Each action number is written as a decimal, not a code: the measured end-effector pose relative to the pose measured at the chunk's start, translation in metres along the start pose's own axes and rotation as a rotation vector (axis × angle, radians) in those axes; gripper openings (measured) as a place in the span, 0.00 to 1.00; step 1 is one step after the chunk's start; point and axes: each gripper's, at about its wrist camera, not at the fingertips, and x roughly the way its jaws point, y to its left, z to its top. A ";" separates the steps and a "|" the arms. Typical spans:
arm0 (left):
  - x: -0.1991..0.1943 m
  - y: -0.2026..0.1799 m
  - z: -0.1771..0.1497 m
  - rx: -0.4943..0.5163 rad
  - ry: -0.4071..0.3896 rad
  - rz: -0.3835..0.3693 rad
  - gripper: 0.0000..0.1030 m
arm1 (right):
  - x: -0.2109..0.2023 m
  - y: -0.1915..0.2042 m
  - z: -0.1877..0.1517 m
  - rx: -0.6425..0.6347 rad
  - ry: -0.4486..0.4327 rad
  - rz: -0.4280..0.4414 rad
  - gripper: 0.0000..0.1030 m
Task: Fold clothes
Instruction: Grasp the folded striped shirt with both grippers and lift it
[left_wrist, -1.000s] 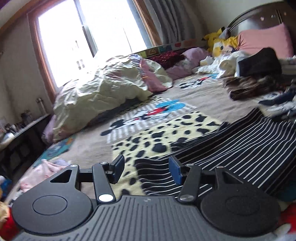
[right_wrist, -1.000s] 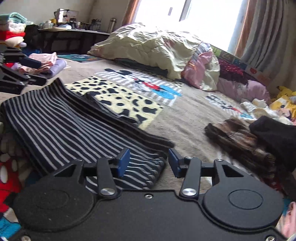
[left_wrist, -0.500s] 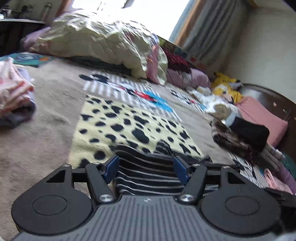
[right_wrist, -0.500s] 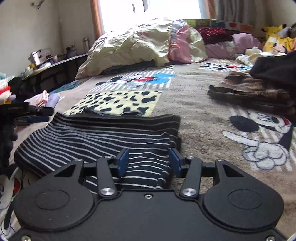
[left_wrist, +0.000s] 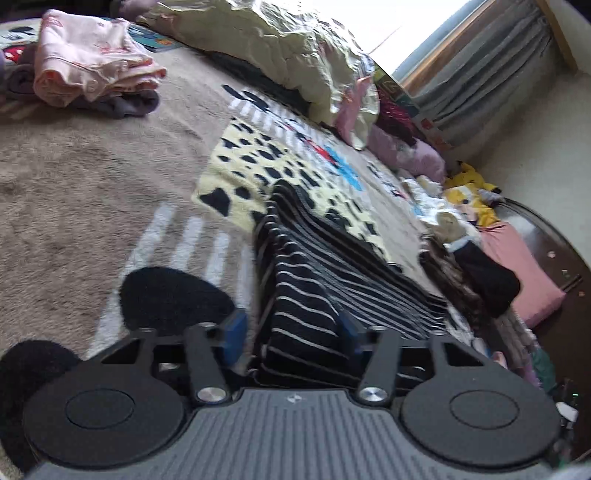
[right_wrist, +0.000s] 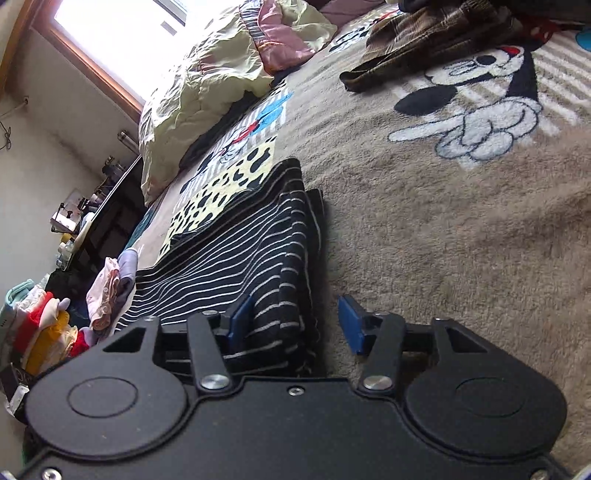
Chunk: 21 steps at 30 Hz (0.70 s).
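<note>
Striped garment (left_wrist: 314, 280) lies partly folded lengthwise on the bed (right_wrist: 443, 229). Left claw (left_wrist: 291, 332) and right claw (right_wrist: 295, 321) gape apart, each straddling one end; likely the crosswise fold remains.

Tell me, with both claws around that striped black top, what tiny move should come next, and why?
Probably close both grippers. The left gripper and the right gripper each stand open with an end of the folded striped top between the blue pads, so nothing is gripped yet; pinching comes before any lift or fold.
</note>
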 end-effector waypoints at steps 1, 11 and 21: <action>-0.001 0.010 -0.002 -0.044 -0.023 0.014 0.24 | -0.001 -0.003 0.000 0.030 -0.007 0.006 0.42; 0.008 0.008 -0.001 -0.062 -0.037 0.008 0.26 | 0.003 0.011 -0.001 -0.034 -0.025 -0.062 0.43; 0.019 0.013 0.018 -0.163 0.085 -0.173 0.60 | 0.014 -0.009 0.015 0.040 -0.004 0.076 0.54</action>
